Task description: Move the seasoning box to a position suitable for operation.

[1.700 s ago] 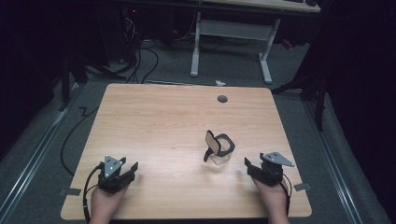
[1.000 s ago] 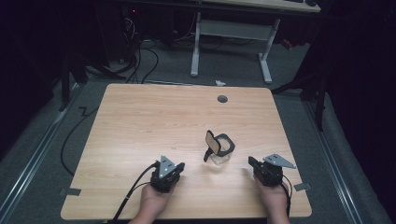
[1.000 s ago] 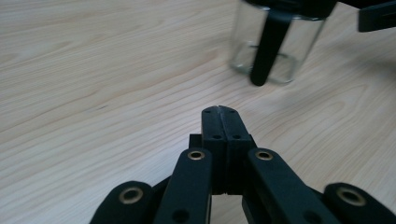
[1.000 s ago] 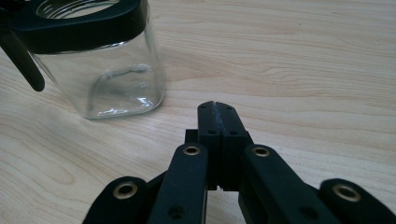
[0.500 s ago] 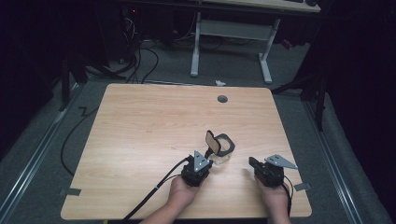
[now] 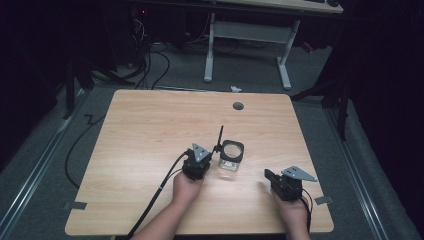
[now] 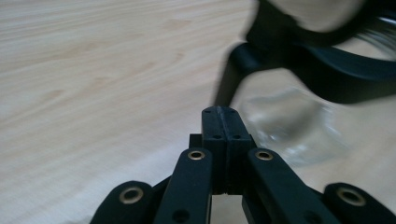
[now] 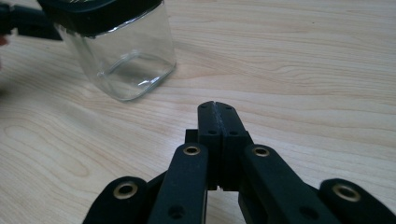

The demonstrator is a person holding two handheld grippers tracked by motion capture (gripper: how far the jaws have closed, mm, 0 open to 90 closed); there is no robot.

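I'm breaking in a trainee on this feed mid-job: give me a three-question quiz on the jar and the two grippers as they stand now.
1. True or false: the right gripper has its jaws closed on the glass jar.
2. Which gripper is nearer the jar? A) the left gripper B) the right gripper C) both equally near
3. Fill in: the jar's black lid is hinged ____.

Key
1. False: its jaws are shut together on nothing, with bare wooden table between them and the jar.
2. A: it sits right beside the jar, below the raised lid.
3. Open: it stands up at the jar's left edge, with the mouth uncovered.
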